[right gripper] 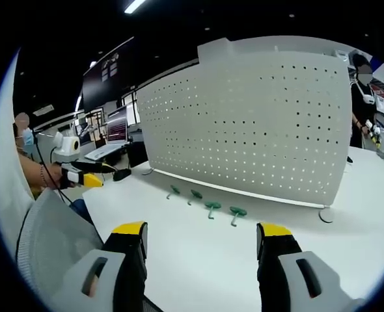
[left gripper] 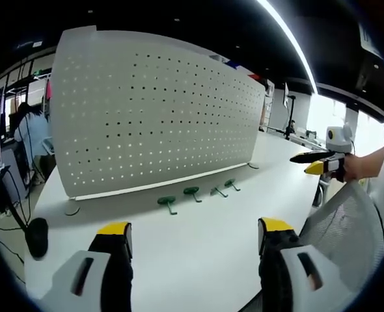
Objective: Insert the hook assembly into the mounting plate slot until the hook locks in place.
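A white perforated mounting plate stands upright on the white table. Several green hooks lie in a row on the table in front of its lower edge. My left gripper is open above the near table edge, short of the hooks, with nothing between its jaws. My right gripper is open too, facing the hooks from the other side, and comes into the left gripper view at the right. The left gripper shows at the left of the right gripper view.
A mesh-backed chair stands at the table's near edge between the two grippers. A black mouse-like object lies by the table's left end. Monitors and a laptop sit behind. People stand in the background.
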`<state>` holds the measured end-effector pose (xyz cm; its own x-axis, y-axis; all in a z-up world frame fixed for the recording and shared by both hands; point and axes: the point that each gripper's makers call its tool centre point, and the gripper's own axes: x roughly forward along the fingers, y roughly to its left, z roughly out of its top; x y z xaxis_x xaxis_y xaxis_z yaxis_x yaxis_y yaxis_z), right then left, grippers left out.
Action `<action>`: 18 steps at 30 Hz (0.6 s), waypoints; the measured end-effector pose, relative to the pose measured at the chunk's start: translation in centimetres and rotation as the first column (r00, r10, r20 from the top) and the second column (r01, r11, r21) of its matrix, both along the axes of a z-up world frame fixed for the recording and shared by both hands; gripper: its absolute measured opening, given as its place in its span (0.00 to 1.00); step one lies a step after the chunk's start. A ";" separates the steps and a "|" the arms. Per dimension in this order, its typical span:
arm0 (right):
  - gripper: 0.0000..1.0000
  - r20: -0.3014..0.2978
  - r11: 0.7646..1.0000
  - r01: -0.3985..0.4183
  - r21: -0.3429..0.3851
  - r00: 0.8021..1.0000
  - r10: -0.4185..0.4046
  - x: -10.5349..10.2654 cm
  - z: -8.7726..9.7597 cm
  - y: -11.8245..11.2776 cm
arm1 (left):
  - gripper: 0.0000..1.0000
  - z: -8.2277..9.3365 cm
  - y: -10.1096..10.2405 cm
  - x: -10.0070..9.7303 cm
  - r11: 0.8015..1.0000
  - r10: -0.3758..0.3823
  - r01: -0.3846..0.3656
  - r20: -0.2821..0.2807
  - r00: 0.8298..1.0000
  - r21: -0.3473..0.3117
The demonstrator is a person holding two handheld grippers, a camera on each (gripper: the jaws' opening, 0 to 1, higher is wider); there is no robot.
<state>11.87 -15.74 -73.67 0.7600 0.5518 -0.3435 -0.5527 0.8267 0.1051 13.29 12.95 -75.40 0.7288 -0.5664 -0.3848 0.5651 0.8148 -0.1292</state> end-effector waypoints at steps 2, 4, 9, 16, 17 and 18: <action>0.66 0.001 1.000 -0.001 -0.001 1.000 0.001 0.1 0.0 0.0 | 0.81 0.0 0.0 0.2 1.000 -0.004 0.004 0.002 1.000 0.011; 0.66 0.000 1.000 0.002 0.009 1.000 -0.002 0.1 0.2 0.1 | 0.81 -0.2 -0.1 0.4 1.000 -0.007 0.007 -0.005 1.000 0.016; 0.66 0.004 1.000 0.001 0.010 1.000 -0.001 0.3 0.4 0.1 | 0.80 -0.6 -0.2 0.9 0.999 -0.022 0.023 -0.022 1.000 0.035; 0.66 0.007 1.000 -0.006 0.005 1.000 0.006 0.3 0.4 0.4 | 0.80 -0.6 -0.4 1.6 0.997 -0.053 0.054 -0.029 0.998 0.047; 0.66 0.009 1.000 -0.007 0.005 1.000 0.007 0.3 0.4 0.4 | 0.80 -0.6 -0.4 1.7 0.997 -0.057 0.058 -0.029 0.998 0.049; 0.66 0.008 1.000 -0.008 0.005 1.000 0.008 0.3 0.5 0.4 | 0.80 -0.6 -0.4 1.8 0.997 -0.062 0.064 -0.032 0.998 0.050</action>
<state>12.18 -15.33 -73.20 0.7582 0.5595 -0.3348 -0.5601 0.8217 0.1049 15.10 12.52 -75.99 0.6799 -0.5898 -0.4358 0.6117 0.7839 -0.1066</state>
